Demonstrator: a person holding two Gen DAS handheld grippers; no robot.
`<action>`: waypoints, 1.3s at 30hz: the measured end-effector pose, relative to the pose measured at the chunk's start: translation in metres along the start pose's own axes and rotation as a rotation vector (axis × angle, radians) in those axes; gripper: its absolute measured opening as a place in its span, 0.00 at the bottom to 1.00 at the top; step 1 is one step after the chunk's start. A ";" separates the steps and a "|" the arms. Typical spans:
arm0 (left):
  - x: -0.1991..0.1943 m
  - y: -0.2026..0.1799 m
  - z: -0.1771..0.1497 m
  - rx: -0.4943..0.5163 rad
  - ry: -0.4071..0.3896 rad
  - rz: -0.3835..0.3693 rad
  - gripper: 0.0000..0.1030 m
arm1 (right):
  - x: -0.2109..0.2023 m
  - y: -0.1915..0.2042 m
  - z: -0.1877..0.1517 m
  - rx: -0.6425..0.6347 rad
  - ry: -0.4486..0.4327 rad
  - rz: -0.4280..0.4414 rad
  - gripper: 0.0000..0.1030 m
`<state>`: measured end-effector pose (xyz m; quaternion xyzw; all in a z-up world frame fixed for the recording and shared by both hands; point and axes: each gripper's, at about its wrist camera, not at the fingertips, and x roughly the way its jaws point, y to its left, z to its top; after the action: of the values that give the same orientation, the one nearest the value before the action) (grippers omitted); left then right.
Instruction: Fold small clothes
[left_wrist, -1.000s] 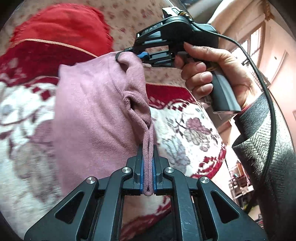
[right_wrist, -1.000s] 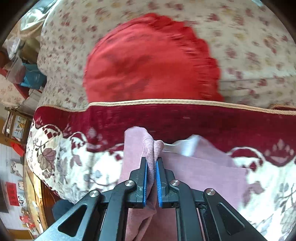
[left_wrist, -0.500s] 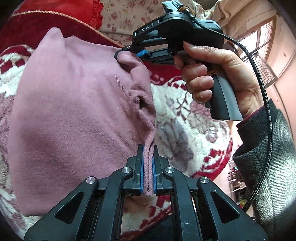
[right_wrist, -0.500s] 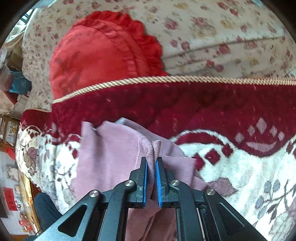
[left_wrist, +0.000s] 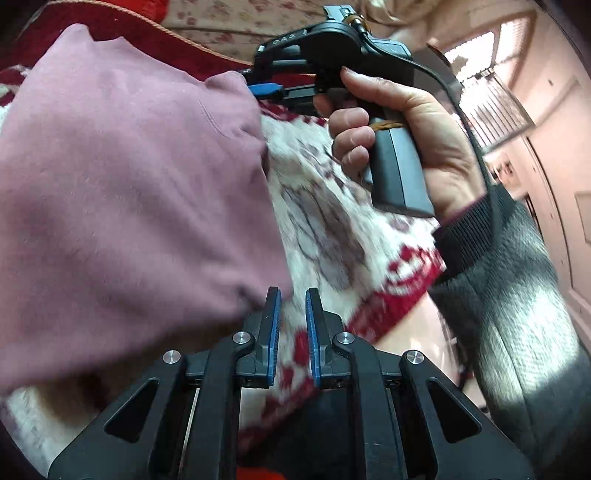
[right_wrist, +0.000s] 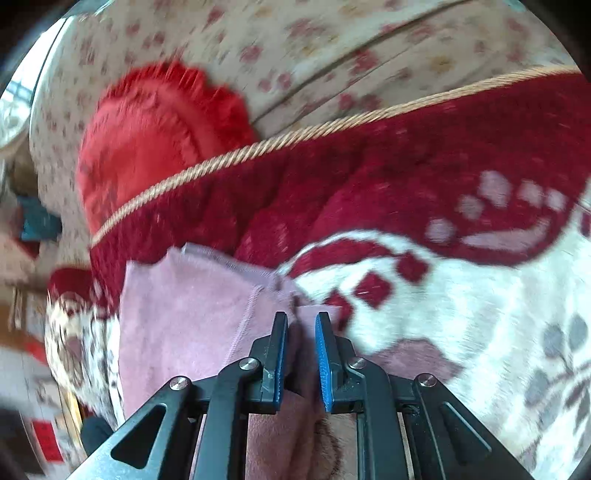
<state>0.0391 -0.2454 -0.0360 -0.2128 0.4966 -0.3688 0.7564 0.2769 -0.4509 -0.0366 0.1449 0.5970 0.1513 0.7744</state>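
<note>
I have both the left gripper (left_wrist: 292, 308) and right gripper (right_wrist: 301, 332) spread and empty so the soft mauve knit garment (left_wrist: 129, 177) lies folded on the red-and-cream patterned plush blanket (right_wrist: 443, 295).

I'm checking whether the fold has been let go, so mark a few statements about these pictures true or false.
1. The left gripper clamps the pink garment. False: its jaws stand apart with no cloth between them.
2. The right gripper is open. True.
3. The garment lies on a red and white patterned blanket. True.
4. A blue cushion sits behind the blanket. False: the cushion is red.
5. A bare hand holds the right gripper's handle. True.
</note>
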 end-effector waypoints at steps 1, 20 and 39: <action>-0.012 0.001 -0.002 0.020 -0.012 0.012 0.11 | -0.009 -0.003 -0.003 0.010 -0.022 -0.020 0.14; -0.061 0.073 -0.017 0.004 -0.161 0.289 0.10 | -0.024 0.052 -0.158 -0.303 -0.225 -0.023 0.17; -0.062 0.059 -0.009 -0.099 -0.175 0.369 0.10 | -0.030 0.090 -0.240 -0.548 -0.159 -0.211 0.46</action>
<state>0.0371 -0.1596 -0.0438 -0.1865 0.4772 -0.1794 0.8398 0.0315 -0.3704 -0.0320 -0.1209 0.4830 0.2136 0.8405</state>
